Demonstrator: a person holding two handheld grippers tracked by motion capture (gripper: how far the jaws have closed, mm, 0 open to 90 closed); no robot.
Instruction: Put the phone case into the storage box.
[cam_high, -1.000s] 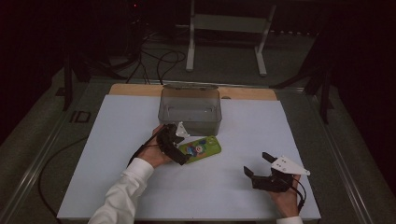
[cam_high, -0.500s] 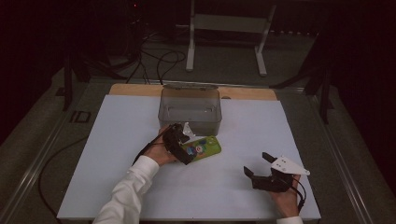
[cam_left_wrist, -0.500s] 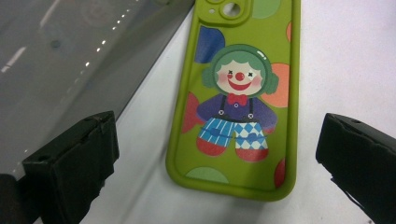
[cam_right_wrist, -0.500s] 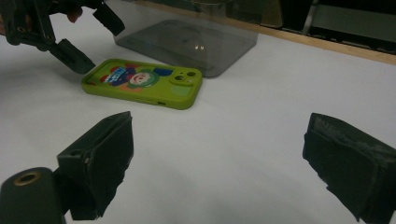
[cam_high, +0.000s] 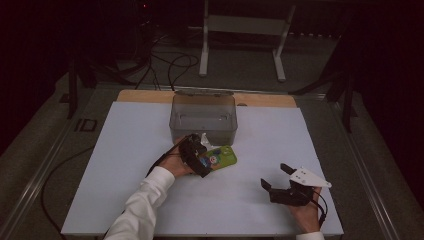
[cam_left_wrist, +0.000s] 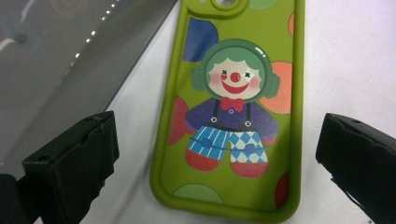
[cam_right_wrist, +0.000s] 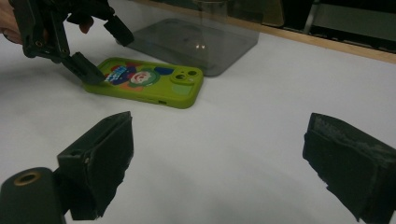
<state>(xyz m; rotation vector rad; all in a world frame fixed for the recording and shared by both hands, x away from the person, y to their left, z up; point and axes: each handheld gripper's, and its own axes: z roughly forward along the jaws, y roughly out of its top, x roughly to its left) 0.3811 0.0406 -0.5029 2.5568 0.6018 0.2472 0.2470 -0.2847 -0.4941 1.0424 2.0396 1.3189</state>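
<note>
The left gripper (cam_high: 200, 159) has its jaws wide open, one on each side of the green phone case (cam_left_wrist: 233, 112). The case lies flat on the white table (cam_high: 125, 150) between them, and neither jaw touches it. A clear box (cam_high: 203, 117) sits just past the case. The right gripper (cam_high: 280, 181) is well apart, its jaws wide open and holding nothing.

White sleeve (cam_high: 145, 202); black tool (cam_high: 280, 182) with grey three-cornered plate (cam_high: 308, 177).
</note>
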